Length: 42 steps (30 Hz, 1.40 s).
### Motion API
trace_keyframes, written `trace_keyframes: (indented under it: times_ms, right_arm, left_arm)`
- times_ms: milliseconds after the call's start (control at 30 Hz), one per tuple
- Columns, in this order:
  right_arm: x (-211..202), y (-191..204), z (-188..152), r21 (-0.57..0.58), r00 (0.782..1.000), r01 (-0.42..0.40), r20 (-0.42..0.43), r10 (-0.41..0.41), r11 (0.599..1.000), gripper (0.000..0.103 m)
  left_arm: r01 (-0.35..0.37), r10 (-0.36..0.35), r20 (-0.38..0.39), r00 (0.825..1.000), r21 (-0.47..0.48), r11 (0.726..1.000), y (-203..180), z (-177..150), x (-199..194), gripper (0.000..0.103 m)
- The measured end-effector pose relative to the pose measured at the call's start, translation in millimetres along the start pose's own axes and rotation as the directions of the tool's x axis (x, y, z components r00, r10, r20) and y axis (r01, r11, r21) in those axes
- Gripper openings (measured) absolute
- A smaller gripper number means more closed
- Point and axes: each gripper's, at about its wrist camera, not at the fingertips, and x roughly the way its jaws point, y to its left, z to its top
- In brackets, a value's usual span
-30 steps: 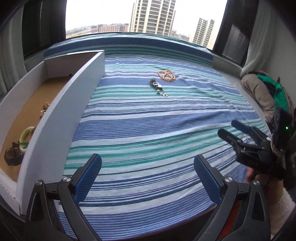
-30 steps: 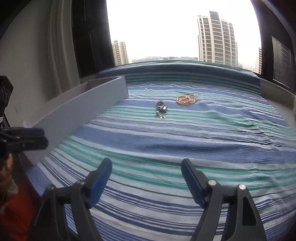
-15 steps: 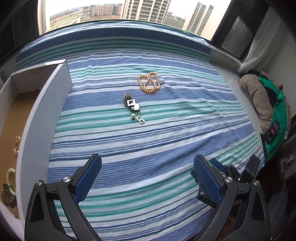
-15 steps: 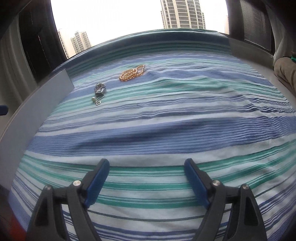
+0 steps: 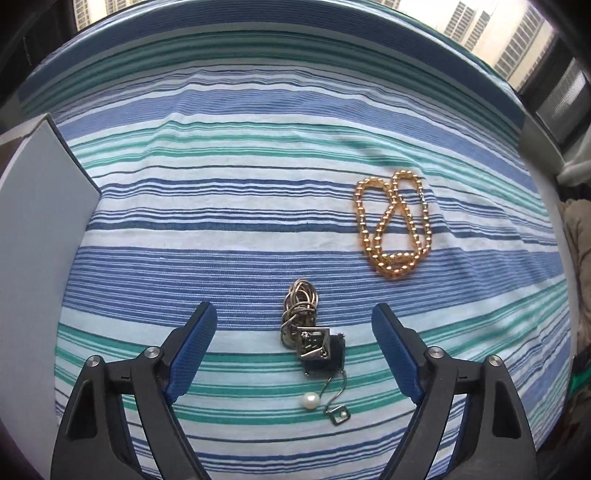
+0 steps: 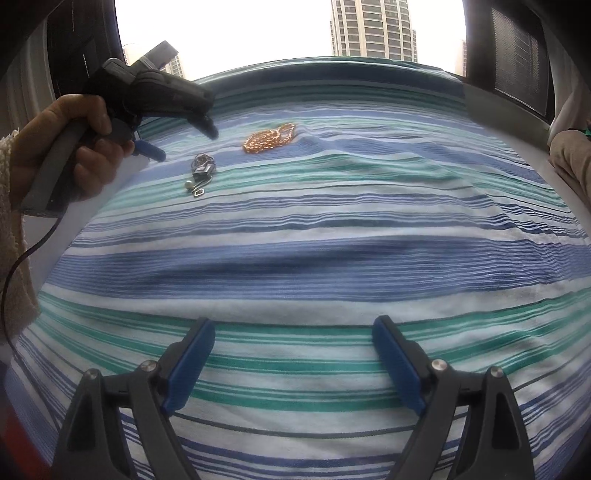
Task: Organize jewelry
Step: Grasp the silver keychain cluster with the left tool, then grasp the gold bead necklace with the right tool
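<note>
— Anything in the white box (image 5: 40, 221)?
— Only its wall shows, left.
— The tongs?
— Left gripper (image 5: 291, 354), just narrowing, straddles the silver necklace (image 5: 310, 339) untouched; gold chain (image 5: 393, 225) nearby. Right gripper (image 6: 293, 363) gapes, just widening, over bare striped cloth (image 6: 332, 258).

A bed, covered by a sheet (image 6: 332, 258) striped blue, teal and white, fills both views; the fabric is lightly wrinkled. Behind it a wide window (image 6: 258, 29) admits flat, overcast daylight and shows high-rise towers (image 6: 373, 29). Dark frames flank the glass. A pale curtain (image 6: 561, 74) hangs at the right; a grey panel (image 5: 37, 229) stands at the bed's left edge.
</note>
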Motion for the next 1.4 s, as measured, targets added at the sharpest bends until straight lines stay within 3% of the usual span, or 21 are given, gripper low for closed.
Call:
trace_keyframes:
  times_ms: [67,100,133,200,267,433,667,867,933,967,1033,1167,1200,1300,1400]
  right_arm:
    - [-0.2,-0.7,0.6,0.004,1.000,-0.006,0.001,0.006,1.000,0.090]
    - [-0.2,-1.0,0.6,0.005,1.000,-0.008,0.001,0.008,1.000,0.090]
    - [-0.4,-1.0,0.4,0.005,1.000,-0.009,0.001,0.009,1.000,0.090]
    - [-0.2,-0.3,0.3,0.005,1.000,-0.008,0.001,0.008,1.000,0.091]
    - [-0.2,0.0,0.0,0.004,1.000,-0.007,0.000,0.007,1.000,0.091]
    - [-0.1,0.5,-0.3,0.003,1.000,-0.007,0.000,0.007,1.000,0.091]
    - [1.5,3.1,0.3,-0.011,1.000,0.009,-0.007,-0.009,1.000,0.091]
    - [1.3,4.0,0.5,-0.018,1.000,0.012,-0.010,-0.012,1.000,0.092]
    - [1.7,4.9,5.0,-0.030,0.998,0.014,-0.063,-0.016,0.999,0.091]
    - [2.4,4.2,11.0,-0.020,0.993,-0.012,-0.114,0.010,1.000,0.091]
    - [-0.4,-0.5,31.3,0.062,0.974,-0.140,-0.174,0.148,0.988,0.091]
    - [6.7,-13.0,102.9,0.196,0.948,-0.241,-0.161,0.274,0.950,0.087]
    - [17.3,-14.4,123.0,0.222,0.941,-0.258,-0.164,0.297,0.940,0.079]
    - [70.5,-25.3,170.2,0.369,0.918,-0.241,-0.214,0.334,0.898,0.068]
    - [122.8,-26.3,200.5,0.439,0.927,-0.166,-0.236,0.291,0.883,0.054]
  left_arm:
    - [0.014,-0.014,-0.024,1.000,-0.007,1.000,0.0,-3.4,11.2,0.077]
    - [-0.006,0.006,0.008,1.000,0.014,1.000,-3.7,-6.1,10.2,0.077]
    - [-0.015,0.014,0.026,1.000,0.041,0.999,-7.4,-8.1,9.7,0.069]
    - [-0.040,0.036,0.042,0.998,0.098,0.994,-14.5,-11.2,9.6,0.024]
    - [-0.027,0.019,0.060,0.998,0.129,0.991,-15.4,-15.6,5.0,0.020]
    - [0.051,-0.061,0.118,0.991,0.087,0.995,4.7,-29.6,-25.7,0.017]
    - [0.141,-0.158,0.202,0.967,0.096,0.985,27.6,-60.6,-103.5,0.017]
    - [0.171,-0.188,0.218,0.958,0.093,0.981,59.2,-113.2,-159.4,0.017]
    - [0.177,-0.193,0.213,0.958,0.094,0.980,71.3,-130.4,-169.6,0.017]
    - [0.176,-0.193,0.215,0.957,0.097,0.980,76.4,-139.9,-173.4,0.017]
    - [0.172,-0.191,0.220,0.957,0.104,0.980,85.7,-156.6,-179.0,0.017]
    - [0.204,-0.218,0.221,0.951,0.083,0.975,99.0,-181.6,-183.0,0.017]
    - [0.209,-0.222,0.223,0.949,0.080,0.975,101.1,-185.9,-183.4,0.017]
    - [0.222,-0.231,0.232,0.945,0.063,0.973,108.6,-195.1,-186.2,0.017]
    - [0.245,-0.245,0.238,0.940,0.029,0.969,119.3,-199.4,-189.6,0.017]
